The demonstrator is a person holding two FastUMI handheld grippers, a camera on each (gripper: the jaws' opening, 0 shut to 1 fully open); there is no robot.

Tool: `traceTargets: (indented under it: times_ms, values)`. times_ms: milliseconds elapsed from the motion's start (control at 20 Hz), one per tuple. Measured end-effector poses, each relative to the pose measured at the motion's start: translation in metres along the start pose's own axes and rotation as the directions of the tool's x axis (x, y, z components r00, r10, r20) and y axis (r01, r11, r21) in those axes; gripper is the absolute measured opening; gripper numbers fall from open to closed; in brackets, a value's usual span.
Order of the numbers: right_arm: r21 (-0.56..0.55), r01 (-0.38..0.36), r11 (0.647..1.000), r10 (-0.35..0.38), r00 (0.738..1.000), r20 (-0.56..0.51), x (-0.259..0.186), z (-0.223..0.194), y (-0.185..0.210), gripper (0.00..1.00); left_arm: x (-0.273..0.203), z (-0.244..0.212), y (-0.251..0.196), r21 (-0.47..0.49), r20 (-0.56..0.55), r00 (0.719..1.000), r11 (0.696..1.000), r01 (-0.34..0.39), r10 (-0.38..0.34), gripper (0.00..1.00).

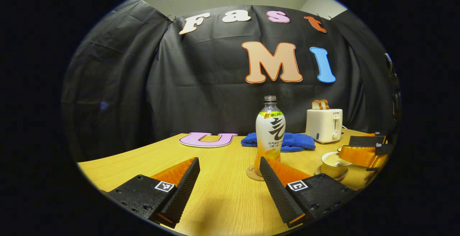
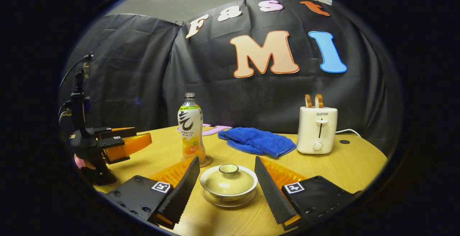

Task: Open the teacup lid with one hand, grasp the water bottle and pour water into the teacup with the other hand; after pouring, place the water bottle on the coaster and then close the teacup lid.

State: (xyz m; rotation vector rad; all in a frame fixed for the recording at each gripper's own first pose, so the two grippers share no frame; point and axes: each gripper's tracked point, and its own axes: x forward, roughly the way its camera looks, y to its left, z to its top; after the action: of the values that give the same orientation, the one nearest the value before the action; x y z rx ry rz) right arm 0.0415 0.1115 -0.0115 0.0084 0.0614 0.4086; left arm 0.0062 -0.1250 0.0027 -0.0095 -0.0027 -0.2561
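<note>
The water bottle (image 1: 270,132) stands upright with its cap off on a round cork coaster (image 1: 253,173), just beyond my left gripper (image 1: 229,162), which is open with nothing between its fingers. In the right gripper view the bottle (image 2: 190,128) is at centre left on the coaster (image 2: 207,162). The beige teacup (image 2: 228,184) sits on its saucer with the lid (image 2: 228,178) on. It lies between the spread fingers of my open right gripper (image 2: 226,161), untouched. The teacup (image 1: 334,164) also shows at the right of the left gripper view, beside the right gripper (image 1: 350,150).
A white toaster (image 2: 317,130) with bread slices stands at the back right of the wooden table (image 2: 352,167). A folded blue cloth (image 2: 257,140) lies behind the teacup. The left gripper (image 2: 138,139) hovers at the table's left side.
</note>
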Motion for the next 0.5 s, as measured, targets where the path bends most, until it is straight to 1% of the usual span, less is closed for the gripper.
traceTargets:
  times_ms: [50,100,150,200,250,350,400,500]
  values:
    - [0.0,0.006,1.0,-0.006,1.0,0.019,-0.006,0.004,-0.001,0.93,0.0,-0.001,0.0,0.0,-0.001,1.0,1.0,0.0,0.0,0.98]
    - [0.001,0.012,1.0,-0.012,0.999,0.037,-0.011,0.006,-0.003,0.98,0.0,-0.001,0.0,0.0,0.0,1.0,1.0,0.0,0.0,0.98]
    - [-0.001,0.022,1.0,-0.022,0.998,0.051,-0.016,0.008,-0.004,0.93,0.001,-0.001,0.0,0.001,0.0,1.0,1.0,-0.002,0.002,0.98]
    - [0.0,0.031,1.0,-0.031,0.999,0.042,-0.021,0.007,-0.007,0.98,0.0,0.0,0.001,0.001,0.0,1.0,1.0,-0.003,0.003,0.98]
    - [0.0,0.039,0.999,-0.039,0.998,0.048,-0.026,0.006,-0.009,0.93,0.0,-0.001,0.001,0.001,0.0,1.0,1.0,-0.004,0.004,0.98]
    - [0.0,0.072,0.997,-0.072,0.996,0.051,-0.035,0.007,-0.019,0.94,0.0,-0.001,0.001,0.001,0.001,1.0,1.0,-0.007,0.007,0.98]
    - [0.0,0.093,0.996,-0.092,0.994,0.051,-0.039,0.007,-0.025,0.98,0.0,0.0,0.004,0.002,0.002,1.0,1.0,-0.016,0.016,0.98]
    - [0.001,0.145,0.989,-0.144,0.988,0.054,-0.049,0.008,-0.039,0.97,-0.001,0.0,0.008,0.003,0.002,0.999,0.999,-0.037,0.037,0.98]
